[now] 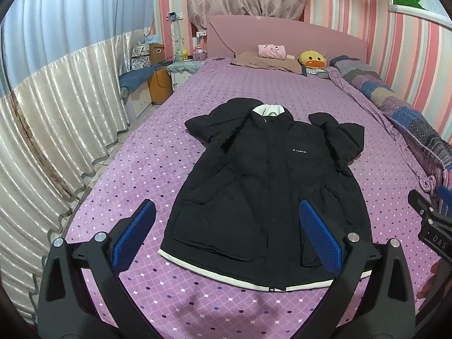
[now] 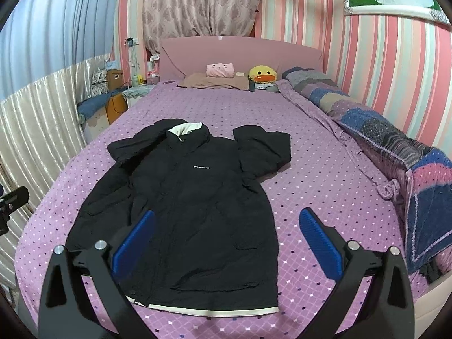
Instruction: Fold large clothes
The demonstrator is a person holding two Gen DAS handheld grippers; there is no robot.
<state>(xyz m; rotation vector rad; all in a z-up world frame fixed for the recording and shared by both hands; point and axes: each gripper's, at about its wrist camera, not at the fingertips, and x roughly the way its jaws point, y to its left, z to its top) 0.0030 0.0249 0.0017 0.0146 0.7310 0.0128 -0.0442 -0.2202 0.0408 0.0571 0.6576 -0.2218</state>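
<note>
Right now my left gripper (image 1: pixel 226 234) hangs over the purple bedspread (image 1: pixel 135 152) with its jaws spread wide, holding nothing. Between the two claws, the black coat (image 1: pixel 262 186) lies flat on the bed, front up, collar toward the headboard, sleeves folded in. My right gripper (image 2: pixel 226 240) hovers above its hem, likewise wide and empty.

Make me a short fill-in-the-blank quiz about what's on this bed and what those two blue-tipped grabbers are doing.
1. The coat lying flat on the purple bedspread is ____ in colour.
2. Both the left gripper and the right gripper have their jaws ____.
3. The yellow plush toy by the headboard is shaped like a ____.
4. The coat's hem is trimmed in ____.

Missing words: black; open; duck; white
</note>
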